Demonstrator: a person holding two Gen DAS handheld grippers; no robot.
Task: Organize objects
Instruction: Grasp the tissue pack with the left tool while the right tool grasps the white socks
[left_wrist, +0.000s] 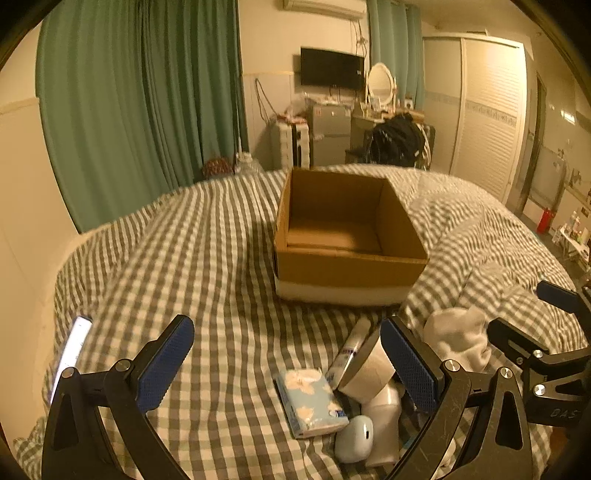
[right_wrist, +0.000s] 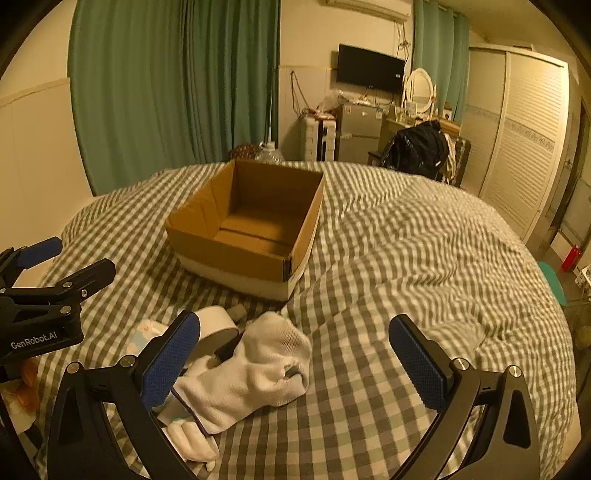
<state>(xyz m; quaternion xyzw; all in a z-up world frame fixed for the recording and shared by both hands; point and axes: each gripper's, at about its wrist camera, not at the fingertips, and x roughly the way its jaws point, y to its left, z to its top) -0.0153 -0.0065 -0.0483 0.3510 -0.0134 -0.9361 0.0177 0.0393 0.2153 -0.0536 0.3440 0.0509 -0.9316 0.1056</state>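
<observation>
Left gripper (left_wrist: 288, 363): black scratched frame, silver screws, blue textured pads (left_wrist: 168, 363). Right gripper (right_wrist: 295, 363): same black frame, silver screws, blue pads (right_wrist: 417, 360). White "GenRobot.AI" lettering marks the left unit's body. Bare skin shows beneath.

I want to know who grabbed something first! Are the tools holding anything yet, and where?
Nothing is held. The left tool and right tool are both open over the bed; the white sock and tissue pack lie loose.
</observation>
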